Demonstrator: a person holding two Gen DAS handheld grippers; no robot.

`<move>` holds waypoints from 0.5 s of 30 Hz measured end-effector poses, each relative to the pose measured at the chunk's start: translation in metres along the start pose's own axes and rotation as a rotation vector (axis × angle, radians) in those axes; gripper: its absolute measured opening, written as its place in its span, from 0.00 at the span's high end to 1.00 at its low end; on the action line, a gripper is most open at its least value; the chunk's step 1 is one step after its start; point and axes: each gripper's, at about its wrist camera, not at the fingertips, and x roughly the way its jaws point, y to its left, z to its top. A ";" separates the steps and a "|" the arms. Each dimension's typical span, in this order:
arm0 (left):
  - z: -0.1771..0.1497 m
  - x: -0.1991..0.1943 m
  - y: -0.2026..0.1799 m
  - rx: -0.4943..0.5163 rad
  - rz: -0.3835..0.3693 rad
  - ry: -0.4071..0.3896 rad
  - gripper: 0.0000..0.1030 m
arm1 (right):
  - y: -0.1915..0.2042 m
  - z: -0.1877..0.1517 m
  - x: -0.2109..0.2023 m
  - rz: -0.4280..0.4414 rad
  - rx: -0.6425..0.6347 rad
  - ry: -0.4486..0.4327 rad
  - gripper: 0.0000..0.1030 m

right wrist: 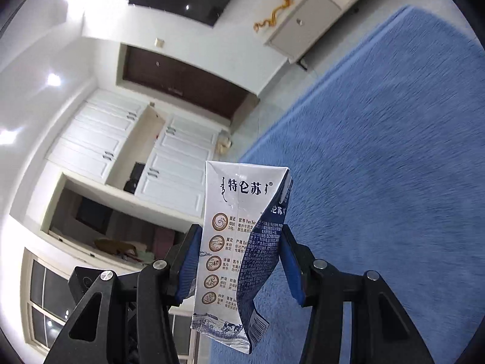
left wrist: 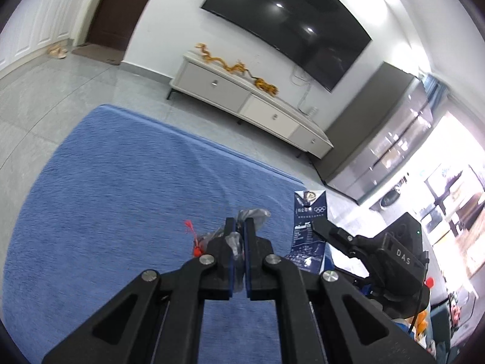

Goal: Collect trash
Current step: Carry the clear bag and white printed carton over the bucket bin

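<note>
Between the jaws of the right gripper (right wrist: 242, 261) sits a crumpled milk carton (right wrist: 239, 251), clamped at its middle with both blue pads pressing its sides. The left gripper (left wrist: 239, 236) has its jaws together on a scrap of clear plastic wrapper (left wrist: 251, 217), with something red (left wrist: 194, 242) hanging just left of them, perhaps a tie. Below both lies the blue rug (left wrist: 121, 182). The carton could slip, since its creased body gives under the pads; the thin plastic could tear free. Both grippers point forward and slightly downward, side by side.
</note>
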 end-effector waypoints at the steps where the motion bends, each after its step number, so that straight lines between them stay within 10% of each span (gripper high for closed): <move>1: -0.001 0.002 -0.008 0.010 -0.005 0.005 0.96 | -0.002 0.001 -0.013 0.003 0.003 -0.022 0.53; 15: -0.030 0.099 -0.193 0.229 -0.127 0.164 0.96 | -0.060 0.019 -0.193 -0.104 0.038 -0.372 0.54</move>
